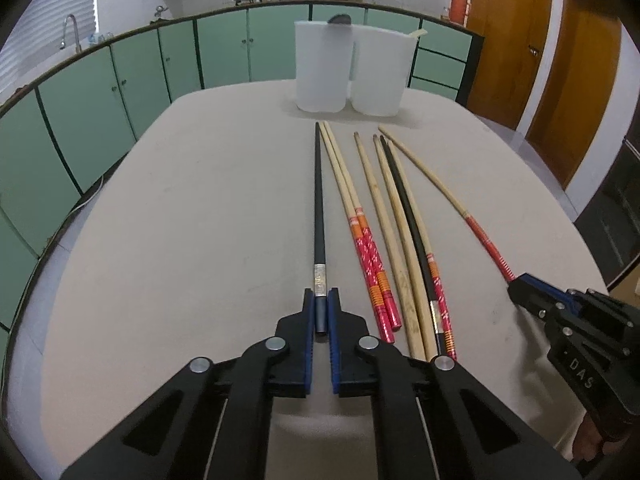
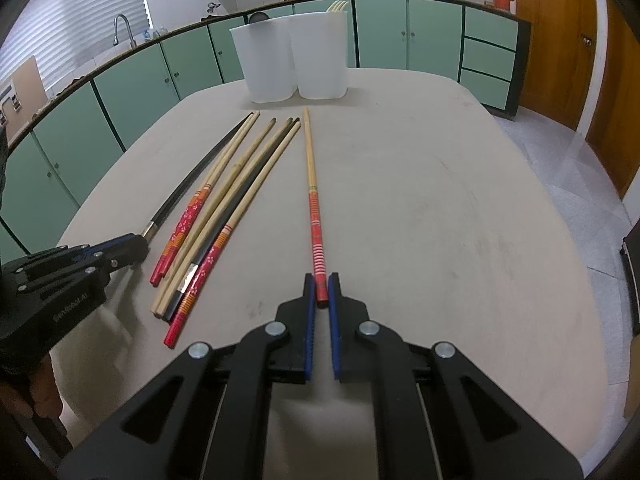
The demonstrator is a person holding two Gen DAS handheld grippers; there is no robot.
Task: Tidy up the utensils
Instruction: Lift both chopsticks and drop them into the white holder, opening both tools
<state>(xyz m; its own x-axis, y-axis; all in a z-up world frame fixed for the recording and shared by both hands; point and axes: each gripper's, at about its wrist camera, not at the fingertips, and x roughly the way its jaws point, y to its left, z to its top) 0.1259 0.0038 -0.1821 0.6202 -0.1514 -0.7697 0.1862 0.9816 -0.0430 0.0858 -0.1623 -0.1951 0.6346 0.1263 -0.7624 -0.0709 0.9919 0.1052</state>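
Observation:
My left gripper point(image 1: 320, 300) is shut on the thick end of a black chopstick point(image 1: 318, 208) that lies on the table, tip pointing at the tubs. My right gripper point(image 2: 321, 285) is shut on the red end of a red-handled wooden chopstick point(image 2: 311, 184), also lying on the table. Between them lie several more chopsticks point(image 1: 384, 240), wooden, red-patterned and one black. Two white plastic tubs point(image 1: 320, 68) point(image 1: 380, 72) stand side by side at the far end; a dark spoon shows in the left tub and pale fork tines point(image 2: 338, 6) in the right one.
The beige table point(image 2: 440, 220) has a rounded edge. Green cabinets point(image 1: 100, 92) with a sink run along the left and back. Wooden doors point(image 1: 508, 40) stand at the right. Pots sit on the back counter.

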